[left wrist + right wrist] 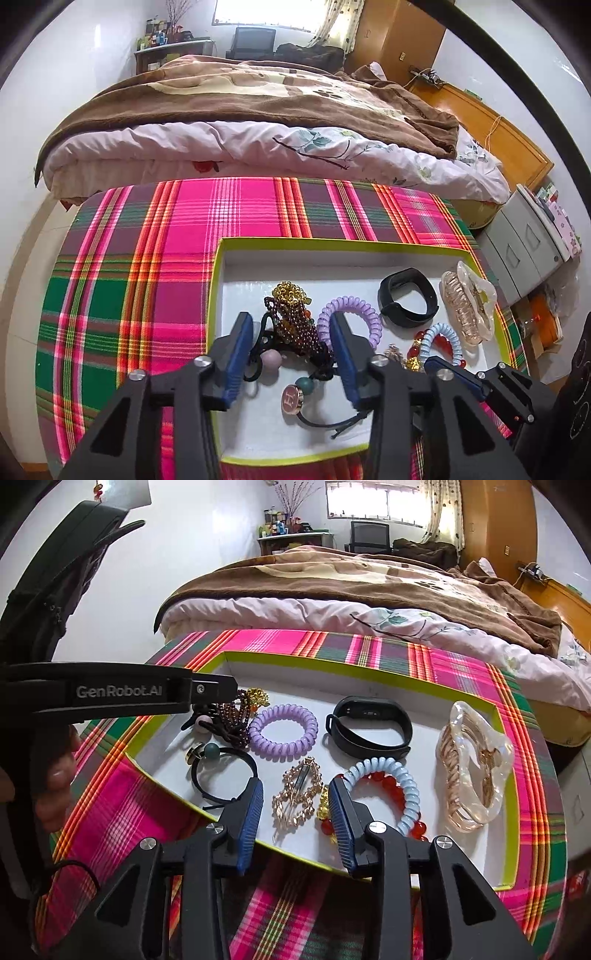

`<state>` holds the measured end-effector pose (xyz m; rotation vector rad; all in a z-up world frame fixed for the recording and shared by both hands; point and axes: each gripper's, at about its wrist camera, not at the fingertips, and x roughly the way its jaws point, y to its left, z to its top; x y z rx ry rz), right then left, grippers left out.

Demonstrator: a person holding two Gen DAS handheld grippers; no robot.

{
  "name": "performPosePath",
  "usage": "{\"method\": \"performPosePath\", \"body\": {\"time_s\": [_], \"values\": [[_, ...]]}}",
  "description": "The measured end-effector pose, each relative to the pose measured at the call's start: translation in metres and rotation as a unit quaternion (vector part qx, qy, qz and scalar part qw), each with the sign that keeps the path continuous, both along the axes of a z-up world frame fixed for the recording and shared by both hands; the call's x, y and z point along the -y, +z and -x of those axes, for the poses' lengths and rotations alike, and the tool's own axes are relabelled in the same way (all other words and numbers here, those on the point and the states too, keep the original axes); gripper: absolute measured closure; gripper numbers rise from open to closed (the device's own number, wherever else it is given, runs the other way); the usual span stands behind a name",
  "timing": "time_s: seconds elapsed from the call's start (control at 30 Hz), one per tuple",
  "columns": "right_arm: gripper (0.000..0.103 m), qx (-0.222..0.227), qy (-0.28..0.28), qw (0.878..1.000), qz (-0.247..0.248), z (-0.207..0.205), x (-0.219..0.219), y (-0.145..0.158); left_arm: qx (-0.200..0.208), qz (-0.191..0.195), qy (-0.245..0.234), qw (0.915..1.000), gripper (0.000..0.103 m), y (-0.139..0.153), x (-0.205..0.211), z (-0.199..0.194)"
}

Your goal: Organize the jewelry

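Jaws of our left gripper (291, 338) stood released astride the beaded bracelet tangle (299, 325); our right gripper (295, 812) gaped around the gold hair clip (297, 792), both pieces apparently laid in the white tray (369, 679) for sorting.

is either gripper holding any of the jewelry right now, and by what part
Nothing is held. The left gripper stands open over the dark bead pile, and the right gripper stands open around the gold hair clip.

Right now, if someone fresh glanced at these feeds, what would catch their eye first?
The loud pink-and-green plaid cloth, then the white tray on it, crowded with jewelry. At its right end lies a big translucent claw clip, beside a black wristband; a purple coil tie sits mid-tray. Both grippers, left and right, hover open over the pieces.
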<state>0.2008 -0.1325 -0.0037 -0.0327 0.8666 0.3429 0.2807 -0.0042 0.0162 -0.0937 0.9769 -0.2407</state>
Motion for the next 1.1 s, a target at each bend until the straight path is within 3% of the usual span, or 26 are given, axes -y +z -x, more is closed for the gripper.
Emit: {"method": "performPosePath", "body": {"time_s": [0.37,0.7,0.83,1.1], "values": [[0.058,0.023,-0.031,0.999,-0.015,0.029,0.013,0.02,0.031,-0.009,0.025,0.9992,0.04,0.024,-0.007,0.04],[0.056,0.048,-0.081,0.996,0.002,0.069,0.027,0.033,0.07,-0.045,0.064,0.9944,0.035,0.031,-0.006,0.101],[0.055,0.05,-0.092,0.995,0.0,0.077,0.029,0.033,0.081,-0.052,0.071,0.9928,0.024,0.028,-0.003,0.124],[0.055,0.055,-0.099,0.994,-0.005,0.086,0.031,0.036,0.09,-0.07,0.081,0.9901,0.024,0.026,0.002,0.145]]}}
